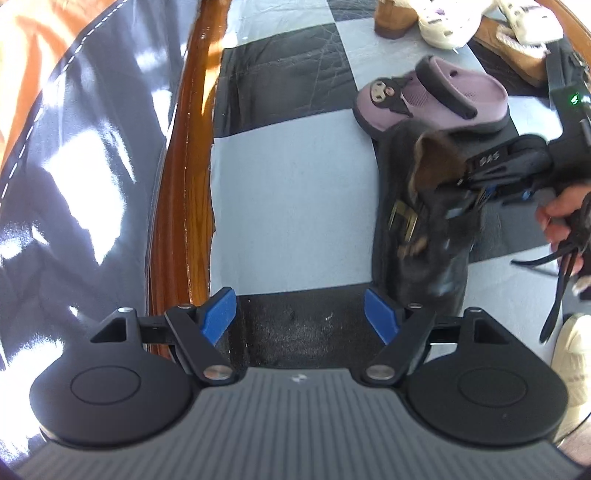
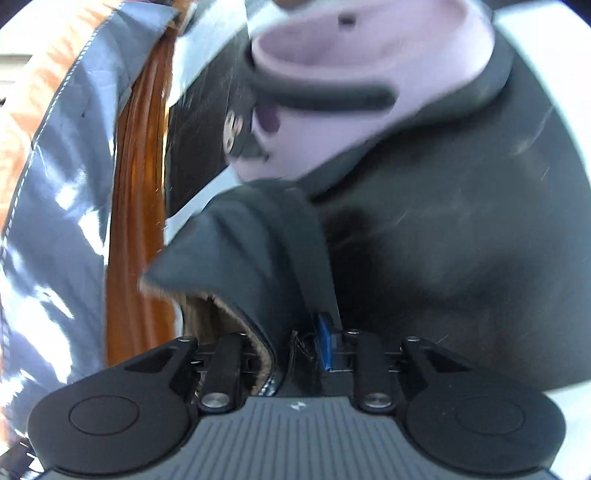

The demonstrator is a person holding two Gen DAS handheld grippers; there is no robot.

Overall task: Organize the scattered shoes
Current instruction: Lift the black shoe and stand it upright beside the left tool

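Left gripper (image 1: 300,314) held apart over a dark square of the checkered floor (image 1: 288,206), blue pads (image 1: 218,314) wide, nothing between them. Just ahead and to its right, a black fur-lined boot (image 1: 417,236) lying on the floor, buckle showing on its side. Beyond the boot and touching it, a lilac clog (image 1: 432,99) with a dark strap and a cartoon charm on the toe. Farther ahead, tan fur-trimmed boots (image 1: 391,18) and white slippers (image 1: 439,26) clustered together. To the left, a polished wooden edge (image 1: 184,147) with glossy grey fabric (image 1: 92,129) past it.

Right gripper (image 2: 295,354) clamped on the black boot's collar, jaws nearly together, leather and brown lining pinched between them; one blue pad (image 2: 325,343) visible against the leather, the other hidden behind the collar. Directly ahead of this gripper, the lilac clog, blurred. Seen from the left wrist, the right gripper reaching in from the right, a hand (image 1: 561,214) on its handle.
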